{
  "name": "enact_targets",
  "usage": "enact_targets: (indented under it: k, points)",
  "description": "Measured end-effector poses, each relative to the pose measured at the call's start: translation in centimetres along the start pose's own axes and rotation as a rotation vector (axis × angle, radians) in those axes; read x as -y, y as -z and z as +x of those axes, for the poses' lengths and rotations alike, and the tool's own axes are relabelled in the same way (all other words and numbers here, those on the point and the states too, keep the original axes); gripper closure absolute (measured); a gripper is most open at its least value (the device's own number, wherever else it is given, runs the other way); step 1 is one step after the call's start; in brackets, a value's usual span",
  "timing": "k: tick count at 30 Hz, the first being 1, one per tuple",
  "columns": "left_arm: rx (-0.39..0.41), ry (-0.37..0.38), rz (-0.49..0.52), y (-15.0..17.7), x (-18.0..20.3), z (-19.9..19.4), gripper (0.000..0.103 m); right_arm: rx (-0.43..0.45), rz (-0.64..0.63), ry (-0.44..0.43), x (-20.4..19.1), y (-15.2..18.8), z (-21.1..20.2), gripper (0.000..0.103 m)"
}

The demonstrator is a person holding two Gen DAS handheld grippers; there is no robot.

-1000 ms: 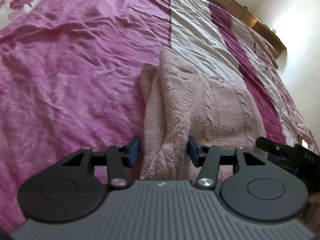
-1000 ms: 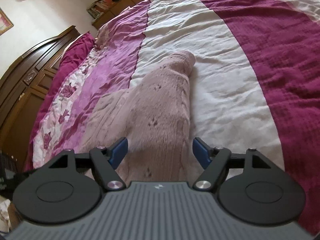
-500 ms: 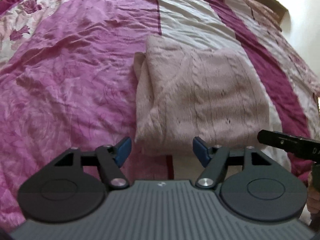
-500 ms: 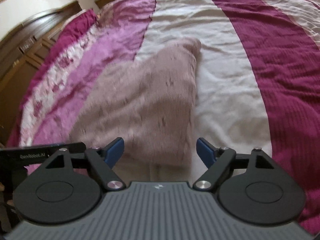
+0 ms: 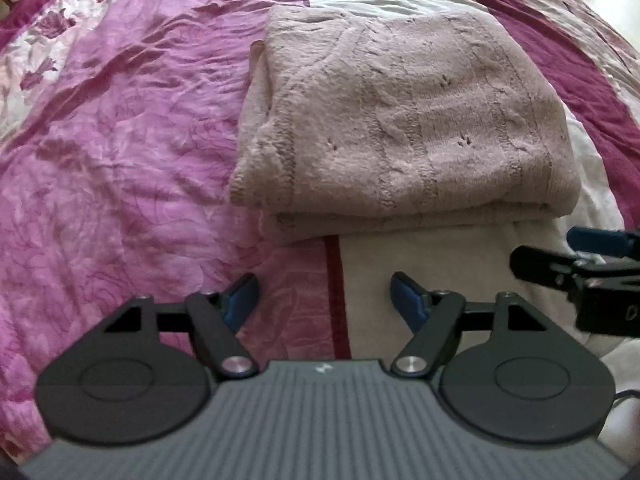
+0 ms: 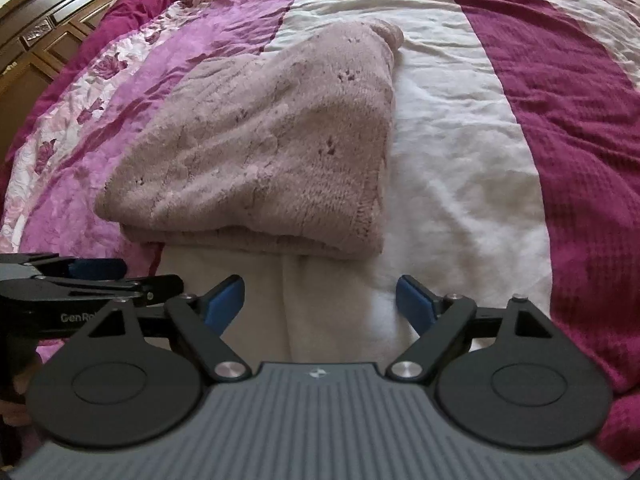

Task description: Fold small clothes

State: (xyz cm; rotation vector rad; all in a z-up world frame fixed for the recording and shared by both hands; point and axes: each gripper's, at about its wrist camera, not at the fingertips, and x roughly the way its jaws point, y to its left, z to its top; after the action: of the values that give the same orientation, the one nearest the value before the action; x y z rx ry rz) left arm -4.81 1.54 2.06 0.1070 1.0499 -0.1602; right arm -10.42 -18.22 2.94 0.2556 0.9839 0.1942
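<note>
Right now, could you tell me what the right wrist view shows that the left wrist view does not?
Only the right wrist view shows the dark carved wooden headboard at top left, and the left claw coming in from its left edge. Only the left wrist view shows the right claw entering from its right edge. Both show the folded pink knitted garment lying on the striped bedspread, with each view's own claw open, nothing between its blue pads; both have just been opening.

A striped pink, cream and maroon bedspread [image 5: 120,152] lies beside dark wooden furniture [image 6: 44,36].
</note>
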Motion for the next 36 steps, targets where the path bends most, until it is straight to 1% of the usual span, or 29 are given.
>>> enact_targets:
  k: [8,14,36]
  points:
    - [-0.013,-0.005,-0.032,-0.11,-0.09,0.47,0.026,-0.005,0.024,-0.004,0.43,-0.1,0.68,0.011]
    - [-0.01,-0.012,-0.028,-0.15,0.03,0.61,0.025,-0.005,0.024,-0.007,0.31,-0.2,0.87,0.009]
    - [-0.008,-0.014,-0.025,-0.07,0.1,0.57,0.025,-0.003,0.025,-0.011,0.38,-0.14,0.94,0.008]
